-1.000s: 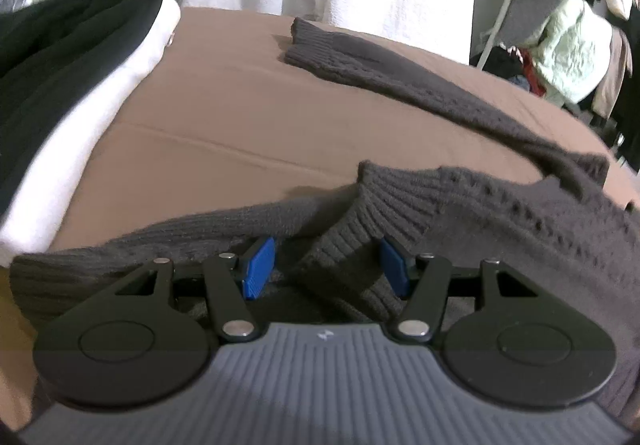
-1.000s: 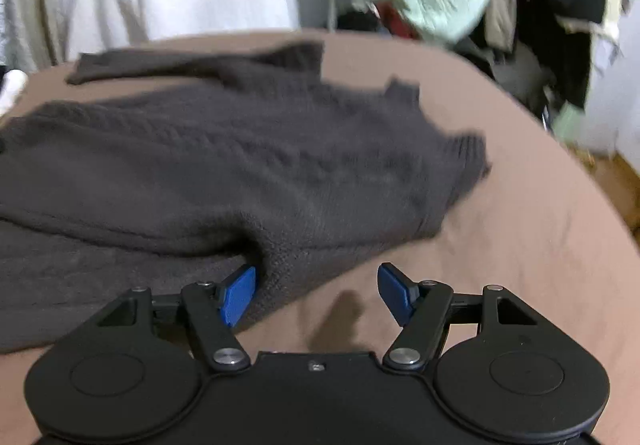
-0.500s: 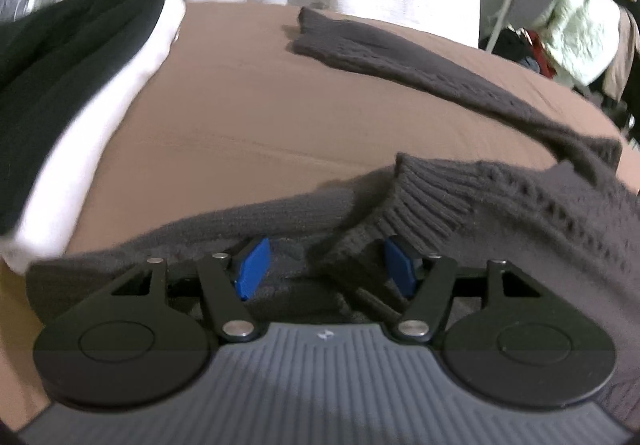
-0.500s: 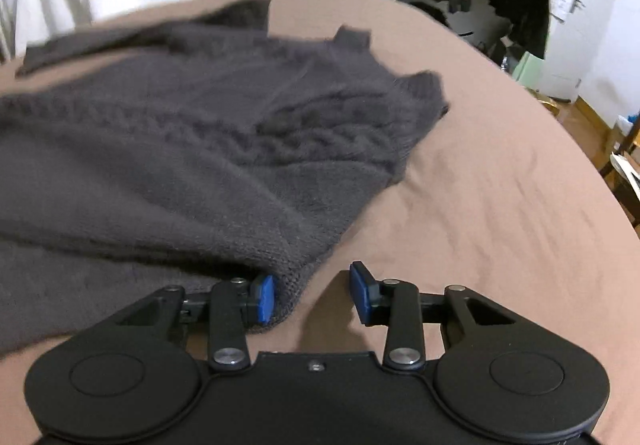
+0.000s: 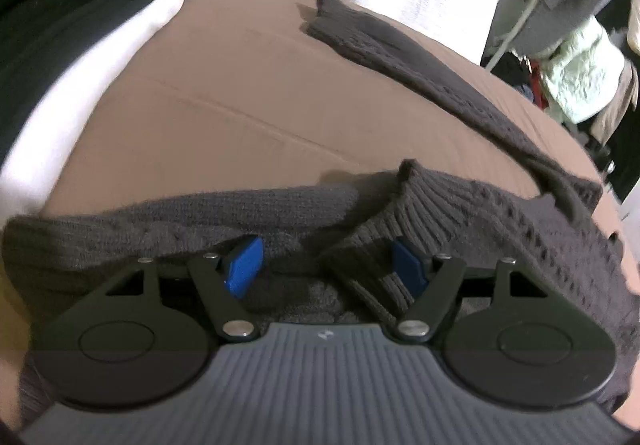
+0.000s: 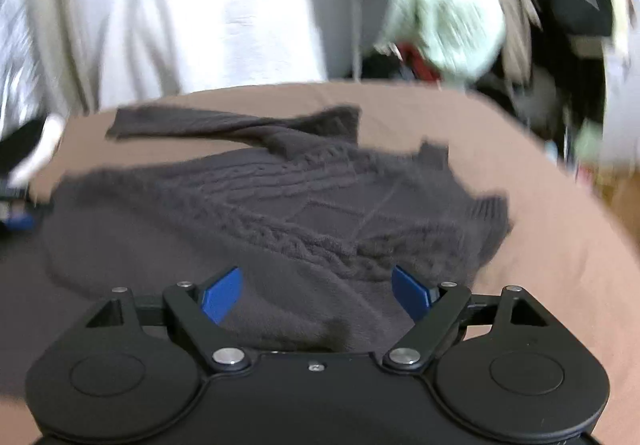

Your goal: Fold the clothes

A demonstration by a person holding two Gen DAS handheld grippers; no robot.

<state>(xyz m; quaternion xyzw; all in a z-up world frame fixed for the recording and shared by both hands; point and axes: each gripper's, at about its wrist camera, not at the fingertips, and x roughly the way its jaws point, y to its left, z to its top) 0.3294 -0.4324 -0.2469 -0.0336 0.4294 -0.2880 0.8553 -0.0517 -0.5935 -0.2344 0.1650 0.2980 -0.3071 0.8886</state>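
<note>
Brown bedsheet (image 5: 224, 117): covers work surface. Dark grey cable-knit sweater (image 6: 280, 213): spread flat on sheet, one sleeve extended at far edge. Right gripper (image 6: 316, 291): jaws just opened wide, above sweater, nothing clamped. Left gripper (image 5: 325, 265): jaws just narrowed, half open; ribbed hem (image 5: 384, 245) bunched between pads, grip undeterminable.

A brown-covered surface (image 5: 248, 85) fills the foreground, with white fabric (image 6: 224, 5) and heaped clothes (image 6: 452, 21) behind.
</note>
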